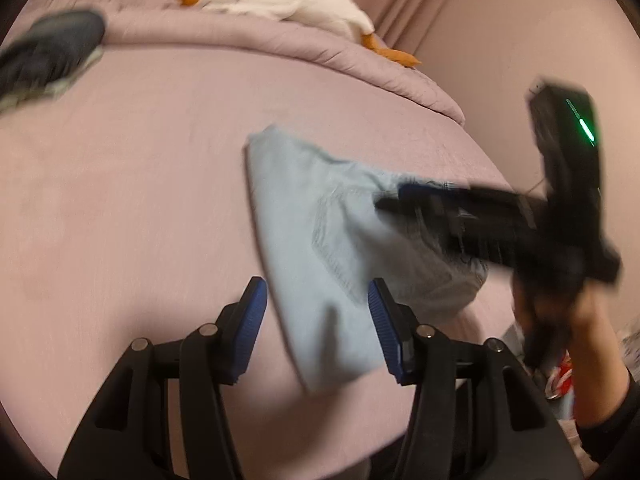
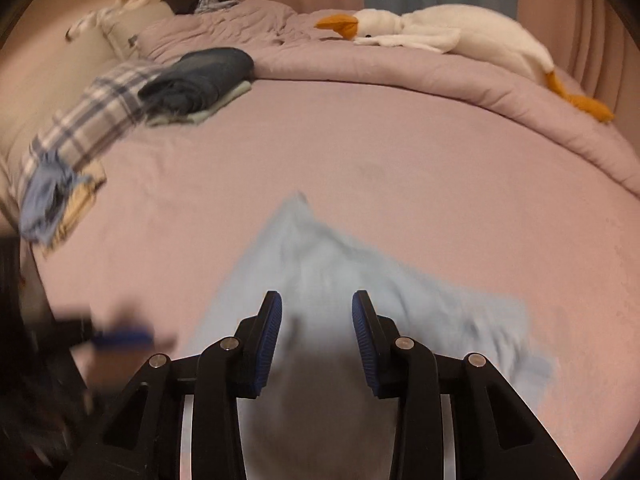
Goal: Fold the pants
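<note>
Your pale blue pants point(image 1: 320, 240) lay folded into a compact bundle on the pink bed point(image 1: 140, 200), toward its near edge. In the left wrist view a stitched back pocket faced up on the top layer.

Your left claw point(image 1: 318, 320) stood open, its blue pads spread wide. The pants showed between them, but the blur made it impossible to tell whether either pad touched the cloth.

Your right claw point(image 2: 317, 320) was open as well, with the bundle lying between and ahead of its fingers. From the left wrist view, that right claw point(image 1: 384, 202) reached in from the right, its tip over the waistband end of the pants; the view was too smeared to say whether it touched.

Farther up the bed, well apart from the pants, sat a stack of folded dark clothes point(image 2: 200, 76) beside a plaid garment point(image 2: 88, 120). A white goose plush point(image 2: 440, 32) with an orange beak lay along the bunched pink comforter point(image 2: 360, 68) at the far side.
</note>
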